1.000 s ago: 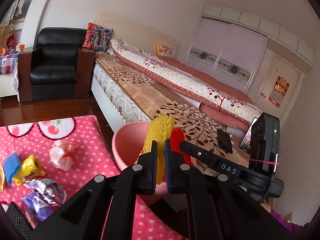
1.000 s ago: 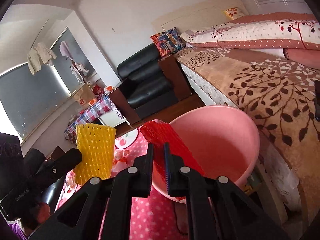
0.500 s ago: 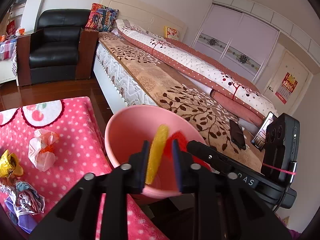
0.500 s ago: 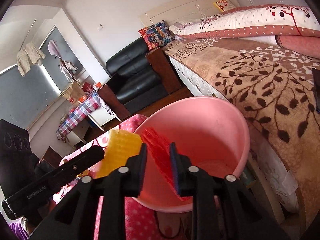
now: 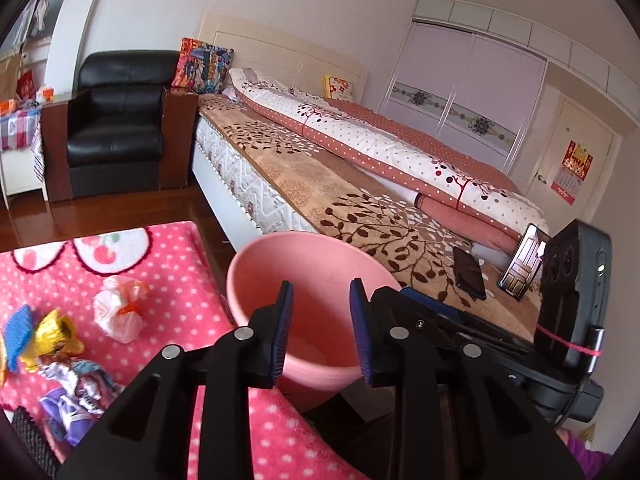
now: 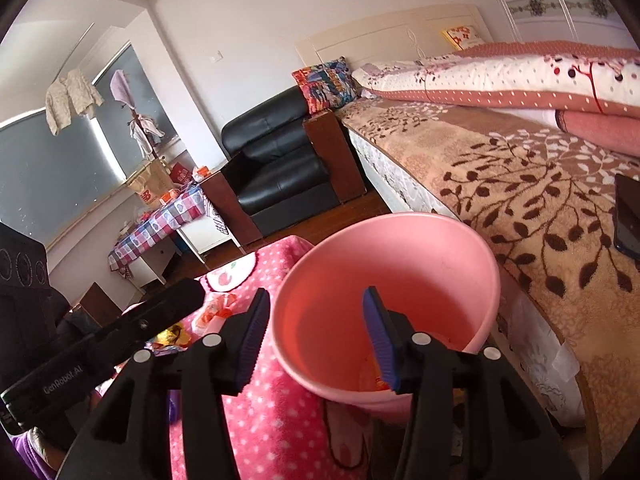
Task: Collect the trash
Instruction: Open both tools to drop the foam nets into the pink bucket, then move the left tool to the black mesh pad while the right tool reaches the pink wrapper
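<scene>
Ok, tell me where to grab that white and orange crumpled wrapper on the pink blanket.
Grip the white and orange wrapper across its bunched upper part, near the orange twist, coming from above with the left hand-held gripper. It lies apart from the other litter, and its crumpled, soft bulk should pinch narrow there.

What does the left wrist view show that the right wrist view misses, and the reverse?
Only the left wrist view: the wardrobe, a wall calendar and the blue sponge piece on the pink blanket.
Only the right wrist view: the dark window and hanging clothes.
Both: the pink bucket, black armchair, bed, and open, empty grippers, left and right, the right opening.
</scene>
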`<state>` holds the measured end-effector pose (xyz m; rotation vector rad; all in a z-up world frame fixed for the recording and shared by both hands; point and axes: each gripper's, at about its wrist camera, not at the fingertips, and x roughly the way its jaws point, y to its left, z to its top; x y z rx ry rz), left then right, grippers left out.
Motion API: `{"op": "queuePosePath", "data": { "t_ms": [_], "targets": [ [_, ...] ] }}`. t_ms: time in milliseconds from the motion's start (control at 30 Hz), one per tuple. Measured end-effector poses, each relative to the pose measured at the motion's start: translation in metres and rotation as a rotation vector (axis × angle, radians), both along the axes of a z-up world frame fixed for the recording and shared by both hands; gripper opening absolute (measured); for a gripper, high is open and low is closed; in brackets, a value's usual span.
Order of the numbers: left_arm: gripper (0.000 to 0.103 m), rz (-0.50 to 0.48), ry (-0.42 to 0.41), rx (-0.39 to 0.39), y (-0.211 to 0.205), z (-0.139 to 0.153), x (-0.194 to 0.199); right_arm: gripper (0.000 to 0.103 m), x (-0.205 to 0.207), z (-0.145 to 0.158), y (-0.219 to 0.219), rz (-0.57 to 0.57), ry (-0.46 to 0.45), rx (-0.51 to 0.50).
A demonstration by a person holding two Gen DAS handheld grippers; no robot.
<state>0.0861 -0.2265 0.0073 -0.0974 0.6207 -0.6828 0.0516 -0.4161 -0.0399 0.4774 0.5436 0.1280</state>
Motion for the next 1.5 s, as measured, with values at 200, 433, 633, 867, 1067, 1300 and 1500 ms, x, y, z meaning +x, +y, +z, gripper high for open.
{"op": "queuePosePath", "data": {
  "t_ms": [200,433,633,867,1067,1300,1500],
  "targets": [
    [0.029,0.046,-0.055,0.042,0.029,0.008,-0.028,0.054,-0.024,0.014,0.04,0.025,-0.034,-0.052],
    [0.029,0.1,-0.087,0.064,0.08,0.011,-0.058,0.055,-0.039,0.016,0.089,0.112,-0.03,-0.072],
    [0.029,0.176,-0.087,0.079,0.131,0.007,-0.076,0.055,-0.045,0.011,0.13,0.189,-0.017,-0.098],
    [0.029,0.233,-0.076,0.149,0.18,-0.01,-0.094,0.055,-0.044,-0.001,0.162,0.282,0.017,-0.106],
    [0.029,0.244,-0.019,0.223,0.213,-0.038,-0.106,0.055,-0.044,-0.01,0.191,0.391,0.041,-0.117],
    [0.029,0.229,0.029,0.327,0.222,-0.069,-0.111,0.055,-0.036,-0.021,0.221,0.486,0.09,-0.125],
    [0.029,0.245,0.008,0.428,0.215,-0.083,-0.105,0.055,-0.032,-0.026,0.231,0.508,0.116,-0.143]
  ]
}}
